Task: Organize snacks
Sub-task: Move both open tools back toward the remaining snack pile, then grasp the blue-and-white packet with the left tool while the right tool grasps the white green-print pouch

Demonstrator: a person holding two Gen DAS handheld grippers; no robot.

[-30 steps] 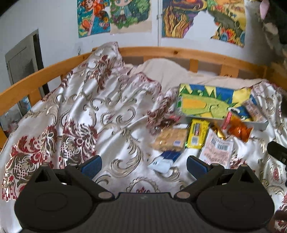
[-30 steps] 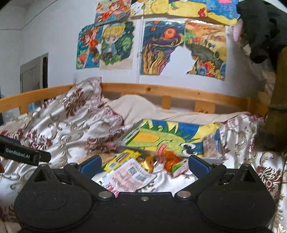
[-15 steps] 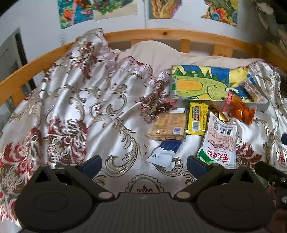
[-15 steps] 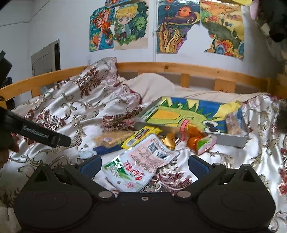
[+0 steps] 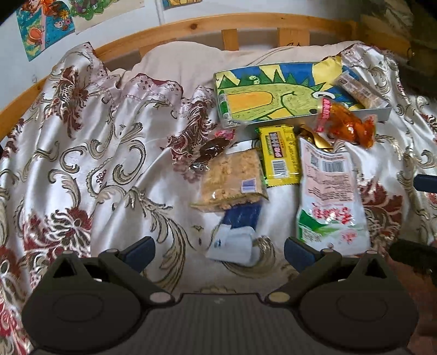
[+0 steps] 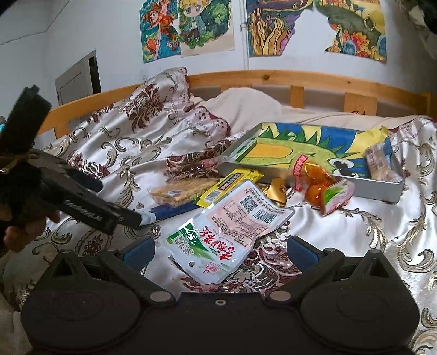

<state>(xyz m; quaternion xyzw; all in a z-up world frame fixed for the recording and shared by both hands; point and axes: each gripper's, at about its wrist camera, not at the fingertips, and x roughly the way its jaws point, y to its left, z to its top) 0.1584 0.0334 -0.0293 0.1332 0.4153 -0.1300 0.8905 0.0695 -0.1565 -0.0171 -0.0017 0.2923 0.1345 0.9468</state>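
Observation:
Several snacks lie on the bed quilt. A blue and white packet (image 5: 237,232) lies just ahead of my open left gripper (image 5: 220,250). Beyond it lie a clear cracker pack (image 5: 232,179), a yellow bar (image 5: 279,154), a pink and green pouch (image 5: 329,196) and an orange bag (image 5: 345,127). A grey tray (image 5: 378,113) lined with a dinosaur drawing holds a wrapped biscuit pack (image 5: 360,90). My open right gripper (image 6: 220,252) hovers over the pink and green pouch (image 6: 229,226). The tray (image 6: 382,188) lies behind it.
A wooden bed rail (image 5: 191,26) runs along the back under wall posters. The quilt bunches into folds (image 5: 191,131) left of the snacks. The left gripper's body (image 6: 82,202) crosses the right wrist view at the left. A cream pillow (image 6: 245,106) lies at the back.
Both grippers have moved forward and tilted down toward the snacks. The packets now look larger and nearer. Both stay open and nothing has been picked up.

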